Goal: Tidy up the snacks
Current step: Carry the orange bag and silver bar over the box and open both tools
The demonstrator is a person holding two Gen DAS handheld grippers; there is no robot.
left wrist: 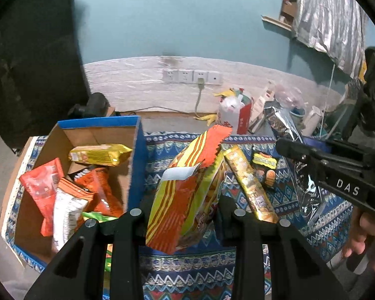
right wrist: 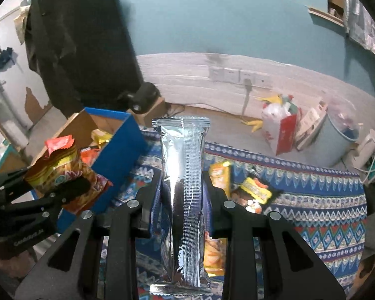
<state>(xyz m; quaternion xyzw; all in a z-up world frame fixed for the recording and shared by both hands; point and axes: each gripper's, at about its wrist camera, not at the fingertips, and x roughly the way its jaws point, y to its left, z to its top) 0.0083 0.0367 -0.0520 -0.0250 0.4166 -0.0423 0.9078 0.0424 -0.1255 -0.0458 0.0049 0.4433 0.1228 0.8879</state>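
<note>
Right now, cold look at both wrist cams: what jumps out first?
The silver foil packet held upright in the right gripper, filling the middle of its view. Next, the orange-and-yellow striped snack bag clamped in the left gripper, just right of the blue cardboard box already holding several snacks. More packets lie loose on the patterned cloth.

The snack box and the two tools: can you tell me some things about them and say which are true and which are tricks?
1. The left tool holds an orange and yellow striped bag. True.
2. The right tool holds nothing. False: it grips a silver packet.
3. The blue cardboard box already has snacks inside. True.
4. The box sits to the right of the striped bag. False: it is on the left.
5. A long yellow snack bar lies on the patterned cloth. True.
</note>
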